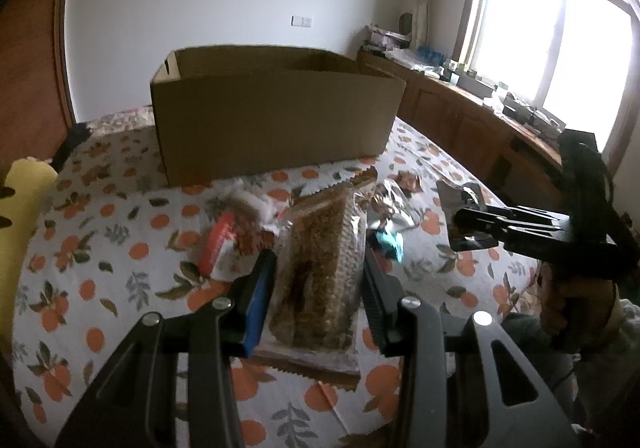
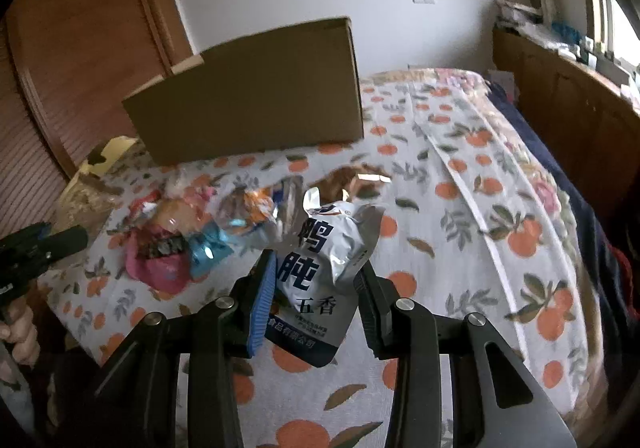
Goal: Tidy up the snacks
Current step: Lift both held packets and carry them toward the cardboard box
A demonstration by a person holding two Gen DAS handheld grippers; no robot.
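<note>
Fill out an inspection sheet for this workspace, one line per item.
Surface: bed cover printed with oranges.
Job's things: open cardboard box at the back; loose snack pile in front of it.
Clutter: yellow object at the bed's edge.
Grippers: left gripper shut on clear packet of brown bars; right gripper shut on silver pouch, lifted.
Cables: nothing seen.
Surroundings: window, cluttered wooden cabinets, wooden door.

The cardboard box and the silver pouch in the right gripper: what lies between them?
In the right wrist view, only bare orange-print cloth and one small brown wrapper lie between the silver pouch and the cardboard box.
</note>
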